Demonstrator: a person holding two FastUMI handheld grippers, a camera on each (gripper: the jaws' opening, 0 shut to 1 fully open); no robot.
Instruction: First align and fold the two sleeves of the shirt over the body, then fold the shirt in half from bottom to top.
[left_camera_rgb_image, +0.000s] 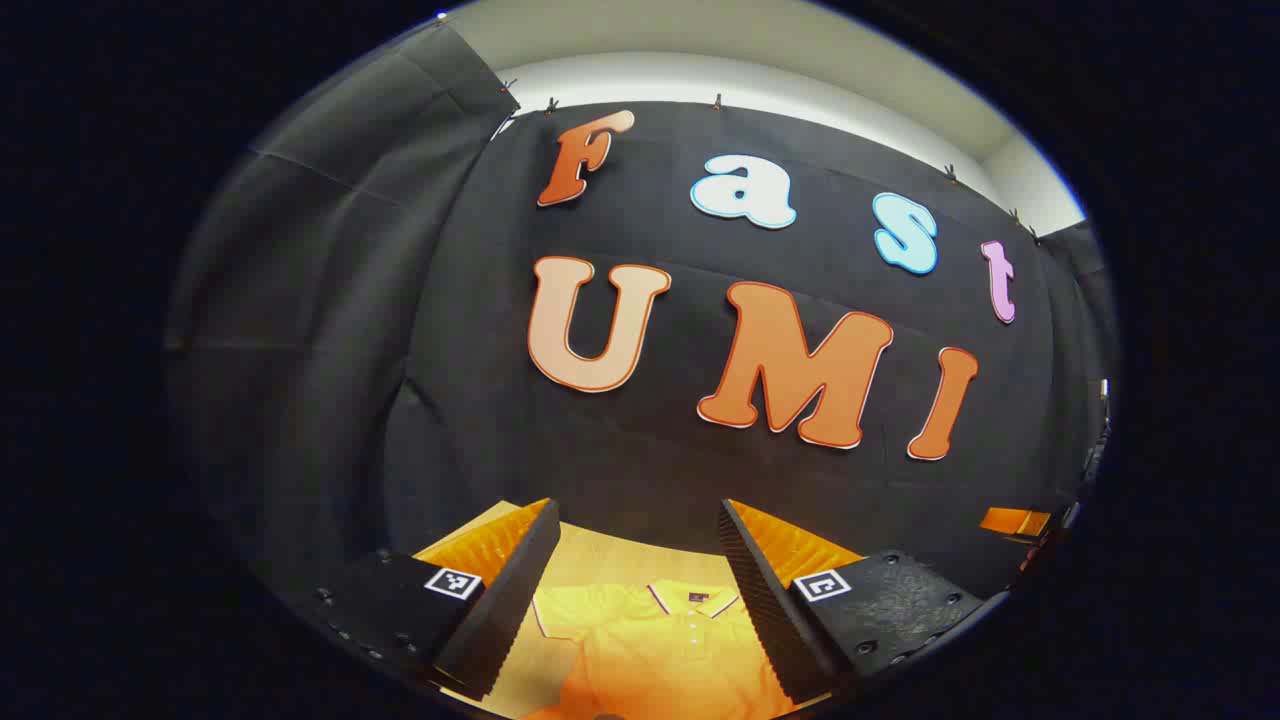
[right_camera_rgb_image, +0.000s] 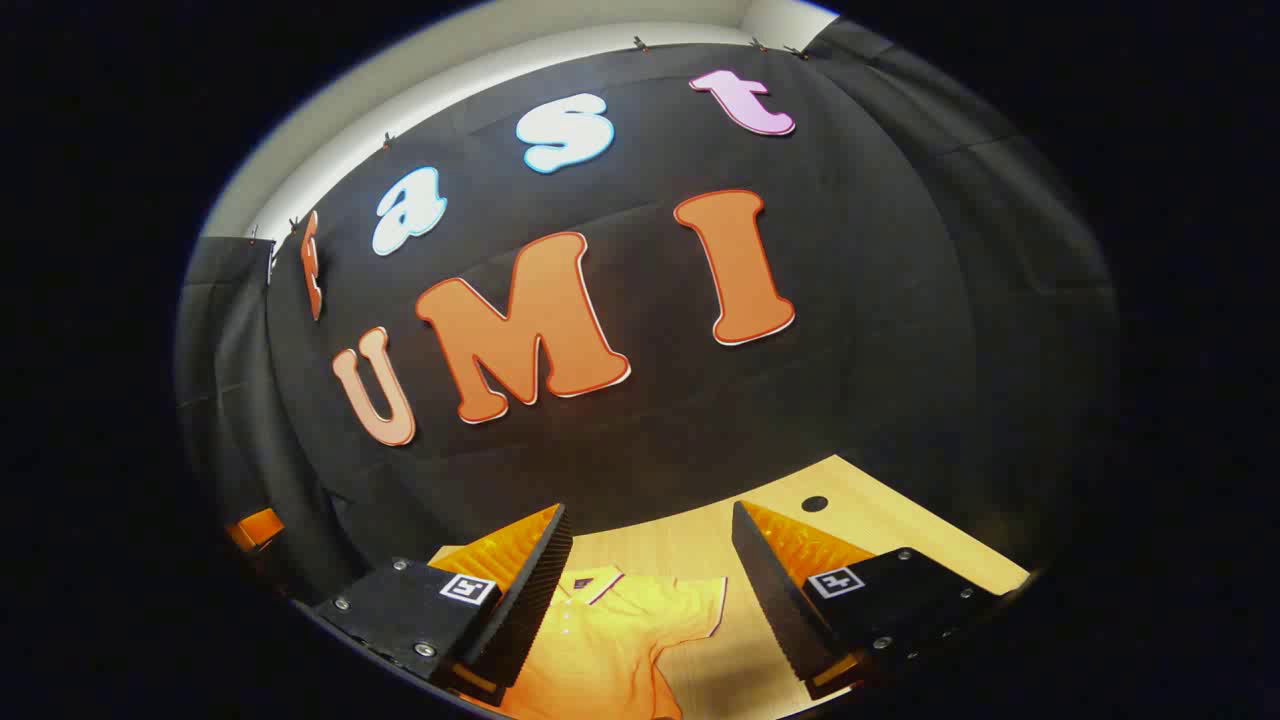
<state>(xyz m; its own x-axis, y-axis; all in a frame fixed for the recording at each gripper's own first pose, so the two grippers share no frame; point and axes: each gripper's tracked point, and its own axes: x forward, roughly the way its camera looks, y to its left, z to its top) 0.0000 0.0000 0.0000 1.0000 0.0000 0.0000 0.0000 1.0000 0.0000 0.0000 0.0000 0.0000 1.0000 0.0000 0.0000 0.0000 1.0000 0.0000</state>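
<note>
I am looking at a booth lined with matte black cloth (left_camera_rgb_image: 640, 440), pinned along its top edge by small clips (left_camera_rgb_image: 717, 101), with creases running across its panels. Above the cloth runs a pale white wall band (left_camera_rgb_image: 760, 85), brightly lit from overhead. Side drapes of the same black fabric (right_camera_rgb_image: 1000, 300) close in the corners. Below sits a light wooden tabletop (right_camera_rgb_image: 690, 545) with a small round dark hole (right_camera_rgb_image: 814, 503) near its far edge.
</note>
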